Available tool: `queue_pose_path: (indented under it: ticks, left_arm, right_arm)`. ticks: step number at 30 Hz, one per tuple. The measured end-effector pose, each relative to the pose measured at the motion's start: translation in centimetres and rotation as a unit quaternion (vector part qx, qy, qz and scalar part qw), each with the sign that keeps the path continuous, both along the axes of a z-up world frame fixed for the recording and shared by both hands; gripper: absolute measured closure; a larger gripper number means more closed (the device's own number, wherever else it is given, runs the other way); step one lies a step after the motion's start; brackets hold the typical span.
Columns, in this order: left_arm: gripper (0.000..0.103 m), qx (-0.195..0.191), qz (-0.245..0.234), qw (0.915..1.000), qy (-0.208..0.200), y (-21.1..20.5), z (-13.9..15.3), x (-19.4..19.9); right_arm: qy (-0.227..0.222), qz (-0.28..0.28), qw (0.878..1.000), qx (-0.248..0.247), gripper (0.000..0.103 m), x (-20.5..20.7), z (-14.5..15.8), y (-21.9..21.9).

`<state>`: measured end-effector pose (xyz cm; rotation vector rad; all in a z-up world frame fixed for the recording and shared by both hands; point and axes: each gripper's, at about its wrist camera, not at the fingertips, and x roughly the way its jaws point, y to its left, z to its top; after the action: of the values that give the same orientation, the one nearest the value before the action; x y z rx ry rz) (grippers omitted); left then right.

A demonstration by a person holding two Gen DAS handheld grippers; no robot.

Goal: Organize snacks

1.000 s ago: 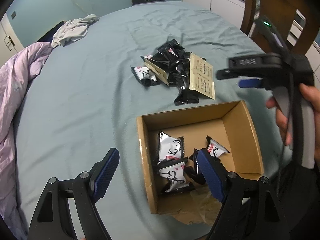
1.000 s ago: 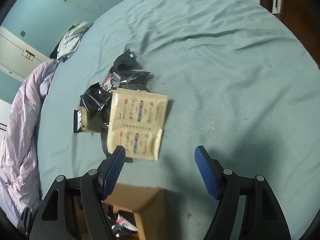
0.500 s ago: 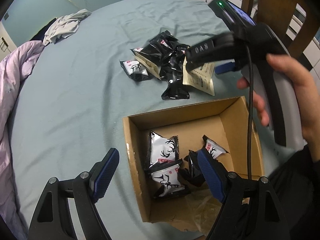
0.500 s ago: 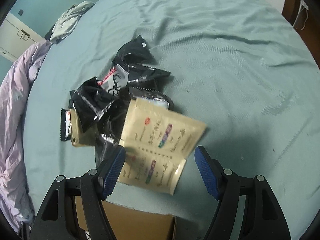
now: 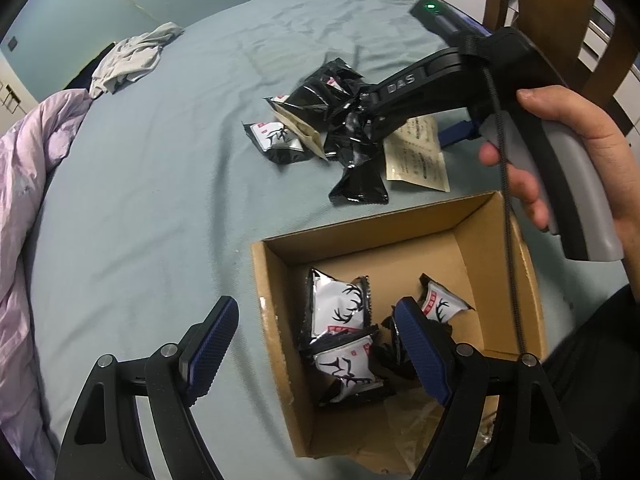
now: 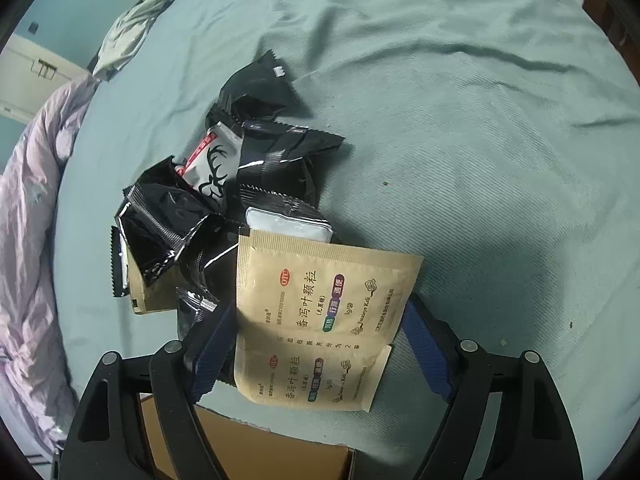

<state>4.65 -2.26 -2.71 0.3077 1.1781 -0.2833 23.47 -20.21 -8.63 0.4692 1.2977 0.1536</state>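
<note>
A pile of black and white deer-print snack packets point(image 5: 340, 120) lies on the blue-grey cloth, with tan sachets point(image 5: 418, 156) at its right. It also shows in the right wrist view point(image 6: 240, 184). An open cardboard box point(image 5: 496, 232) holds several deer-print packets point(image 5: 340, 308). My left gripper point(image 5: 316, 344) is open and empty over the box's left wall. My right gripper point(image 6: 316, 344) is open, low over the cloth, with its fingers on either side of the tan sachets point(image 6: 320, 320). It reaches over the pile in the left wrist view, where its fingertips are hidden.
A lilac quilt point(image 5: 24, 184) lies along the left. A grey garment point(image 5: 128, 60) sits at the far left of the cloth. A wooden chair point(image 5: 552, 20) stands at the back right. The box's edge point(image 6: 248, 452) shows under my right gripper.
My right gripper has moved forward and down to the pile, so the tan sachets now lie between its fingers. My left gripper has stayed open over the box.
</note>
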Motion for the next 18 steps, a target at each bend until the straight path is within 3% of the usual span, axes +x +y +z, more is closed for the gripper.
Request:
queue_pose_path:
  ticks: [4,8,18]
  left_arm:
    - [0.021,0.007,0.002,0.9999,-0.011,0.1,0.1,-0.2]
    - [0.021,0.014,0.002,0.9995,-0.028,0.3,0.3,-0.4]
    - [0.021,0.011,0.019,0.9958,-0.089,2.1,2.4,2.0]
  right_arm:
    - [0.013,-0.032,0.998,0.061,0.028,-0.7,-0.1,-2.4]
    - [0.005,-0.059,0.995,0.078,0.029,-2.0,0.8,-4.4]
    - [-0.117,-0.073,0.986,0.091,0.029,-11.0,8.6,-6.5]
